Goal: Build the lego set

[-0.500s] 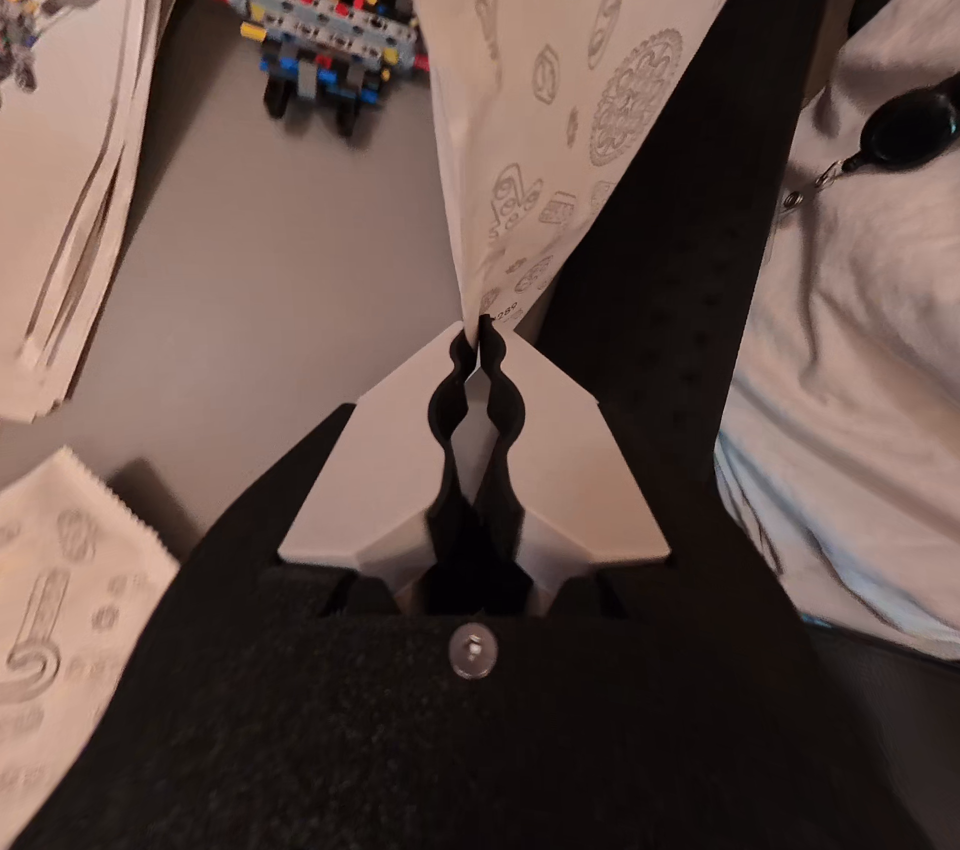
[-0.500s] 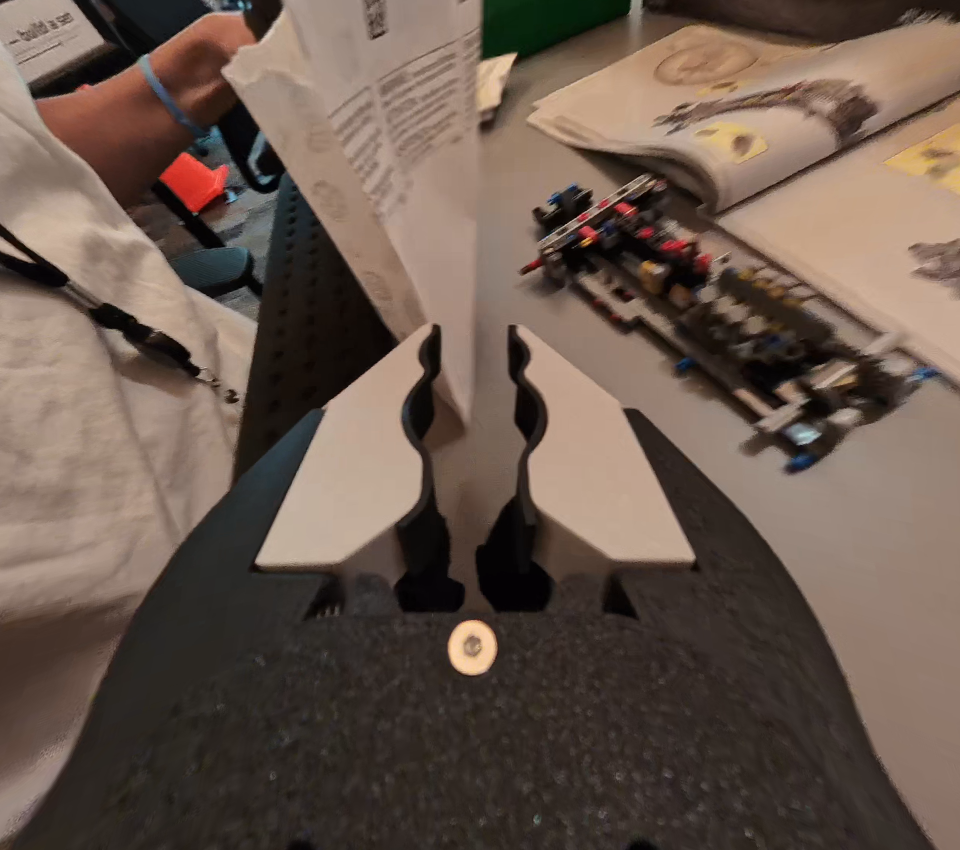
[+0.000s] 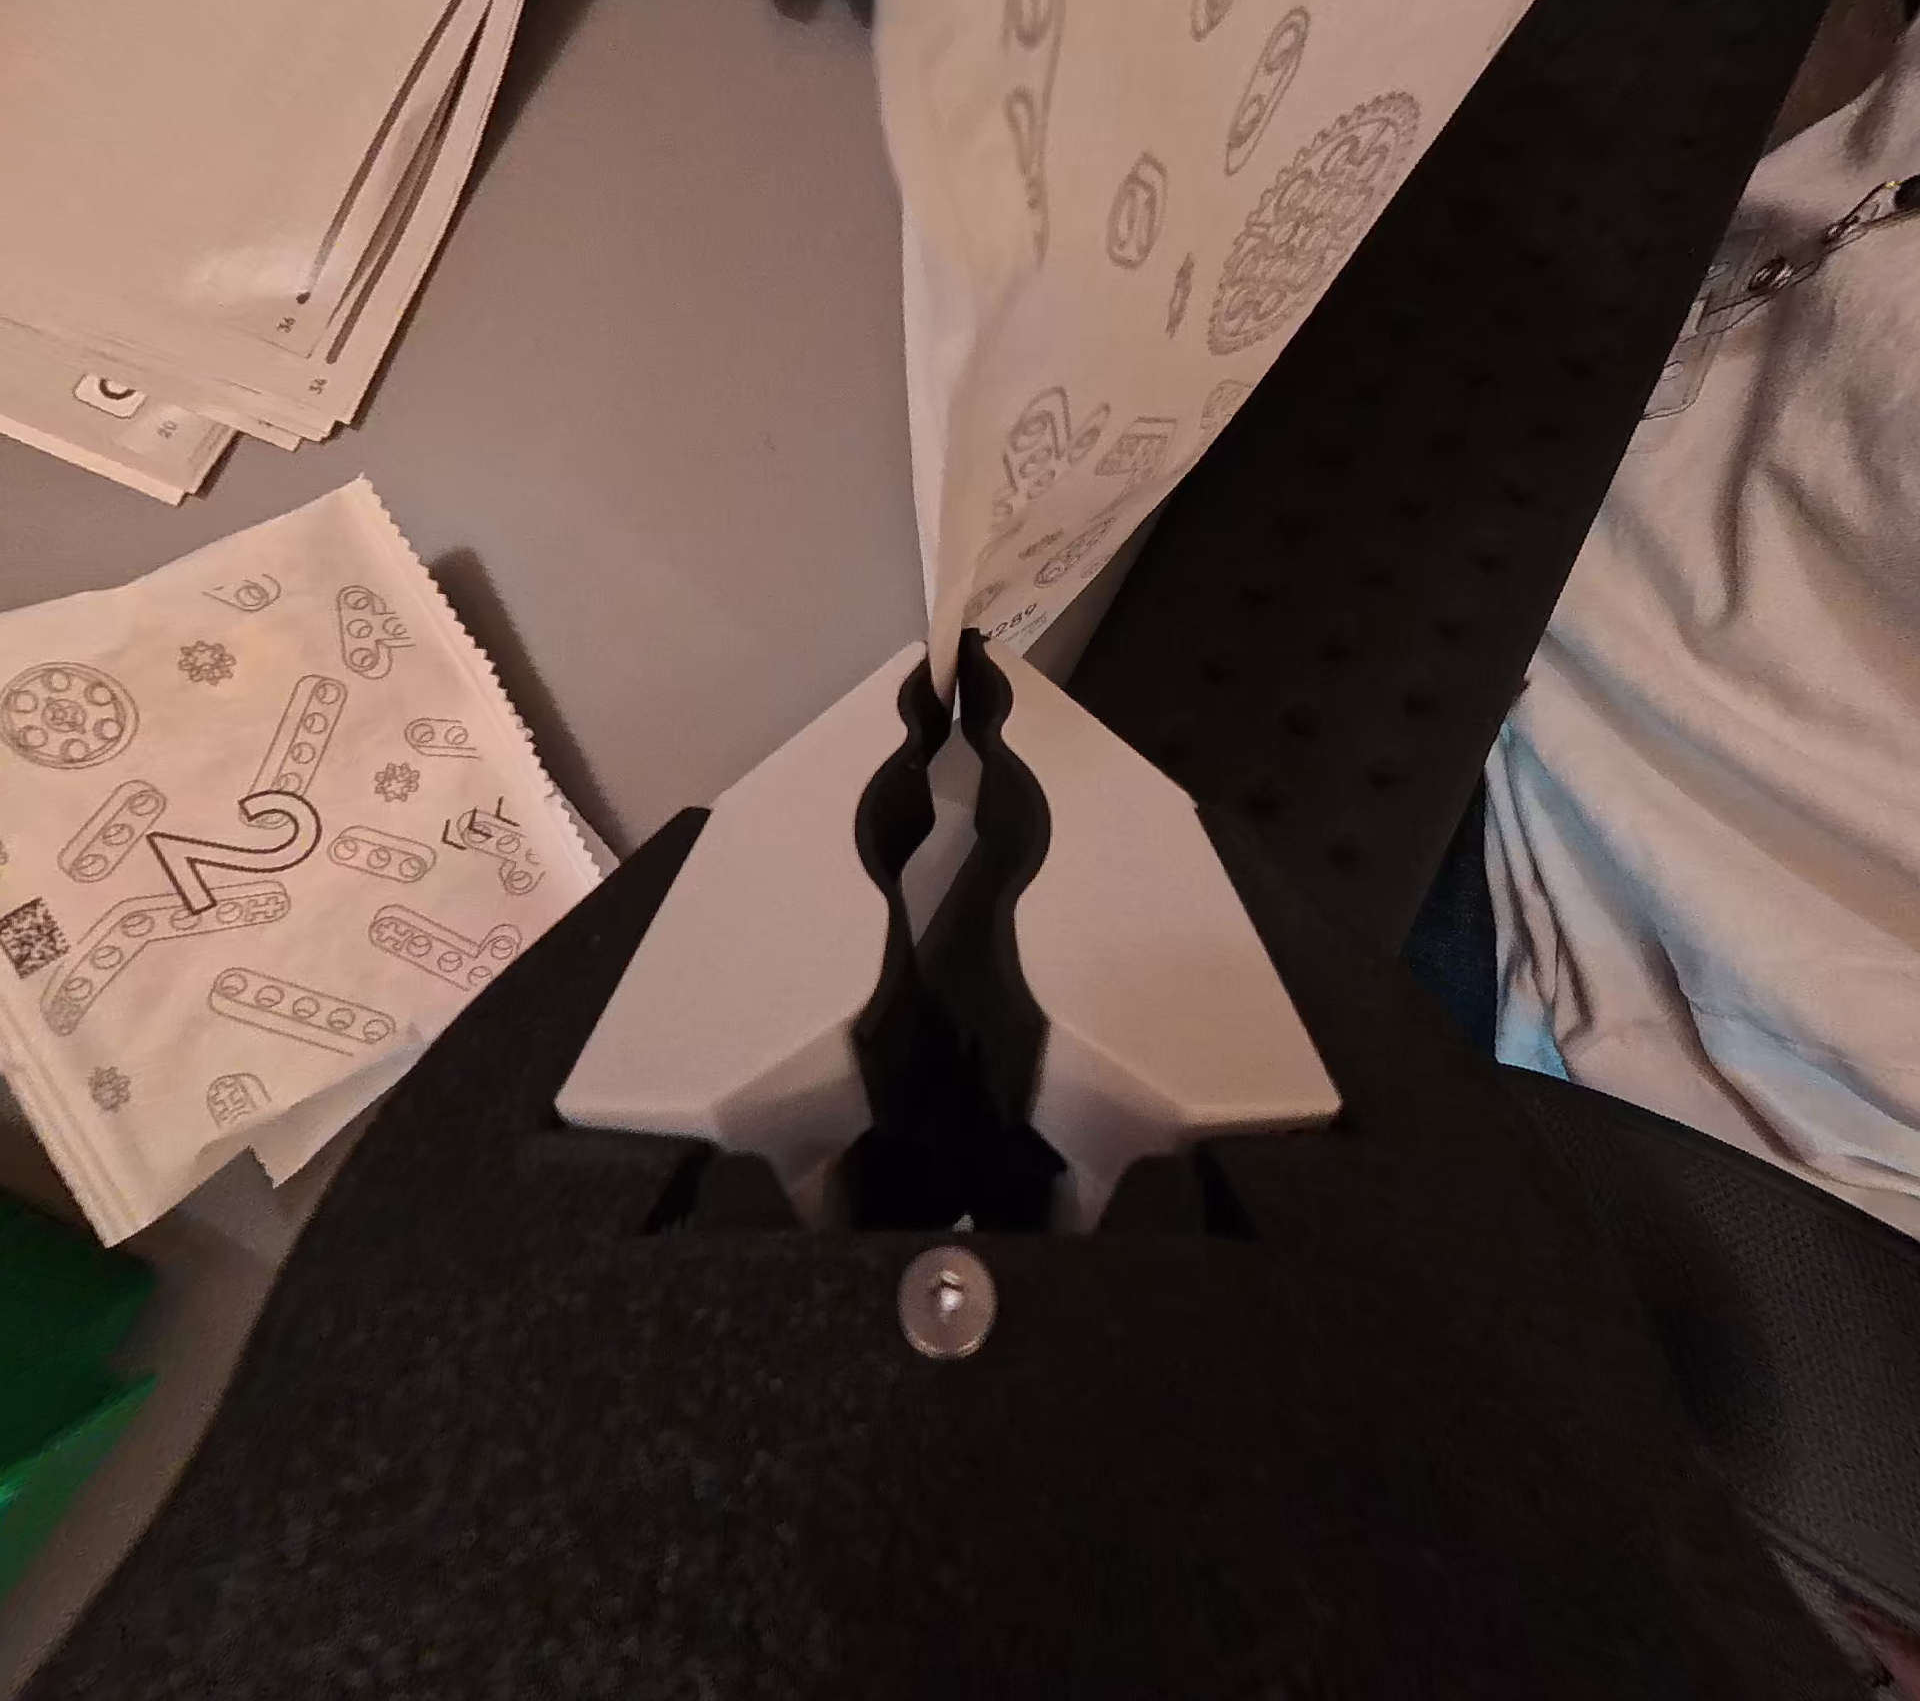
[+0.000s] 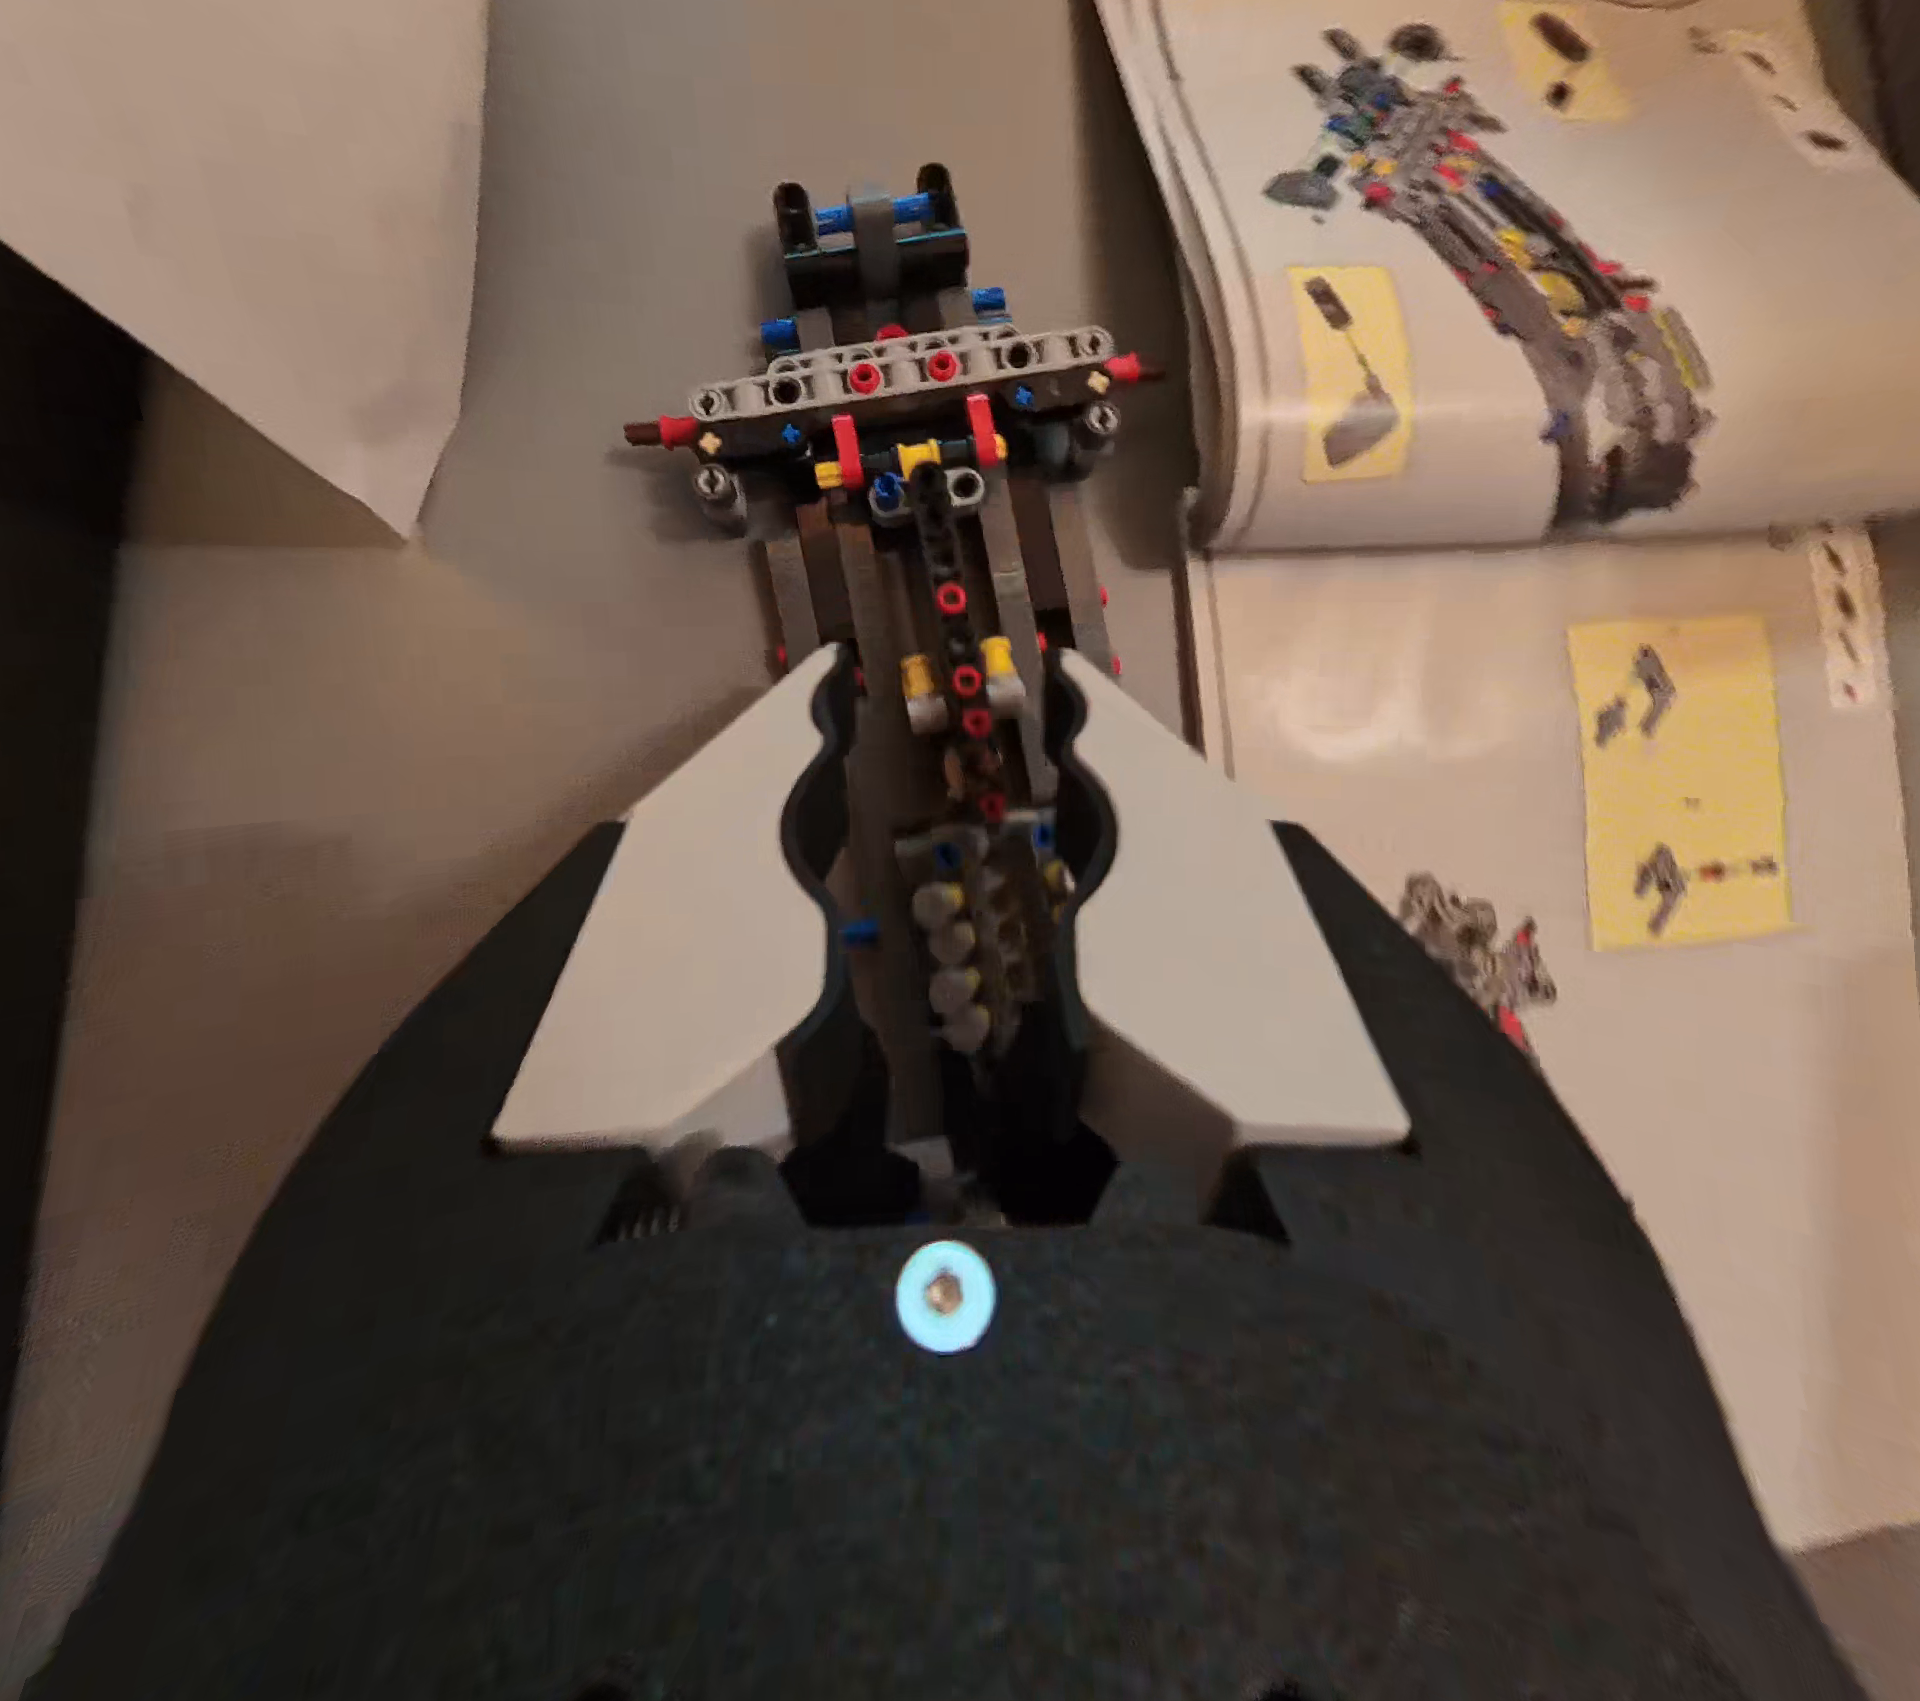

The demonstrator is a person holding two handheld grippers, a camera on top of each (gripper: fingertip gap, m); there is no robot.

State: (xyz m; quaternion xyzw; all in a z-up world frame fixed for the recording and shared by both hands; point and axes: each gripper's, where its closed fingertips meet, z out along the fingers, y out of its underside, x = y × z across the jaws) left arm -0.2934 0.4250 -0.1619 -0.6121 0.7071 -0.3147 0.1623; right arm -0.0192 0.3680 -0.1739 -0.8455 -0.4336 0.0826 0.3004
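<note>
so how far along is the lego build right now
Done: a long multicoloured chassis is partly assembled on the grey table, beside the open instruction book. In hand: the left gripper pinches the corner of a paper parts bag, while the right gripper is open above the chassis. Left: another paper bag lies on the table, and the chassis has no bodywork.

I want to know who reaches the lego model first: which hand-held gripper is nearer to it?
Right. The right hand-held gripper hangs open over the lego model; the left hand-held gripper pinches a paper bag, farther away.
</note>
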